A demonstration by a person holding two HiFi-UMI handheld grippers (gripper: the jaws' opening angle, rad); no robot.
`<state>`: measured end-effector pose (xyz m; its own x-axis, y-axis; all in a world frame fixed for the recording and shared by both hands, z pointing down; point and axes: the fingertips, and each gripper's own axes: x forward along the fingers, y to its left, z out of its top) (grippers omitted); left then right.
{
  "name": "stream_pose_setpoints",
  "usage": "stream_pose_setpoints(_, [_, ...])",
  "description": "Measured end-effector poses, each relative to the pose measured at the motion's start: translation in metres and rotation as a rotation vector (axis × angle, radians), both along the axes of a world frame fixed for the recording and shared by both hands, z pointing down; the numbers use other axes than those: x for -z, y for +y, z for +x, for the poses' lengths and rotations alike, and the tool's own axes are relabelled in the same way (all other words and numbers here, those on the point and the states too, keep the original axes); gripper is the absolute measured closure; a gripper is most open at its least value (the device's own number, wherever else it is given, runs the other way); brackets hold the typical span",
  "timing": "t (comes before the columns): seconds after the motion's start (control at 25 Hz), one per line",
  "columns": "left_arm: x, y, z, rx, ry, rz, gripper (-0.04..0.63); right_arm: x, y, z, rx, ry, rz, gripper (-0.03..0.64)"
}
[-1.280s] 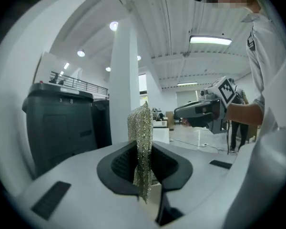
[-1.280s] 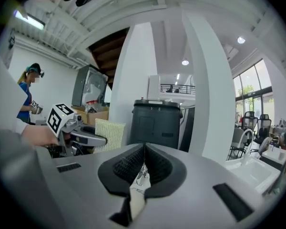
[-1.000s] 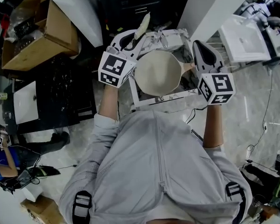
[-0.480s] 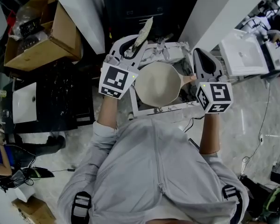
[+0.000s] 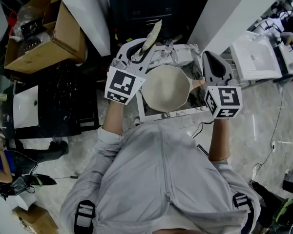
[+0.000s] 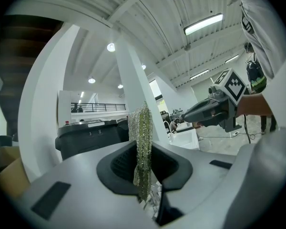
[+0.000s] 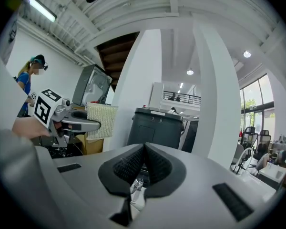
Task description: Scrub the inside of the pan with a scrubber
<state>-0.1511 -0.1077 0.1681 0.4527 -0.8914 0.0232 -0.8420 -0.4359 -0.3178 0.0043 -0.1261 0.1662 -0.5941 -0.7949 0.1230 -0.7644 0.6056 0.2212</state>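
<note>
"Pan (image 5: 165, 87) lies pale and round on a white frame (image 5: 158, 114), low between our two grippers in the head view. Which way does its handle run?"

"The handle (image 5: 197, 83) runs out to our right, and its end is just beside the right gripper (image 5: 210, 50). That gripper's jaws are pressed together on nothing. Its own view shows only a glint of metal down through the gap."

"And the scrubber?"

"The scrubber (image 6: 143, 142), a greenish mesh pad, stands upright, pinched edge-on in the closed jaws of the left gripper (image 6: 144, 151). From above, the pad sticks up and away from us, past the pan's far-left rim."

"So which hand is nearer the work?"

"The left one. Its marker cube (image 5: 123, 85) is just beside the pan's left rim, and the pan's bowl lies to its right and below the pad. We judge the pad must tip down and rightward to meet the inside. The right gripper could take the handle to steady it."

"Any writing we can read?"

"No brand or label. The cubes carry only black-and-white square markers, and the small marks on a dark bin (image 7: 157, 128) are too fine to read."
</note>
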Motion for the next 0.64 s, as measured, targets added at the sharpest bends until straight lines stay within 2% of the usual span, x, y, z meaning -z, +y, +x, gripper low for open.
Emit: stream_pose_setpoints(0.64, [-0.01,-0.008,0.008,-0.018,0.003,-0.028,0.534,-0.013,-0.009,0.007,0.0,0.019,-0.011,0.583])
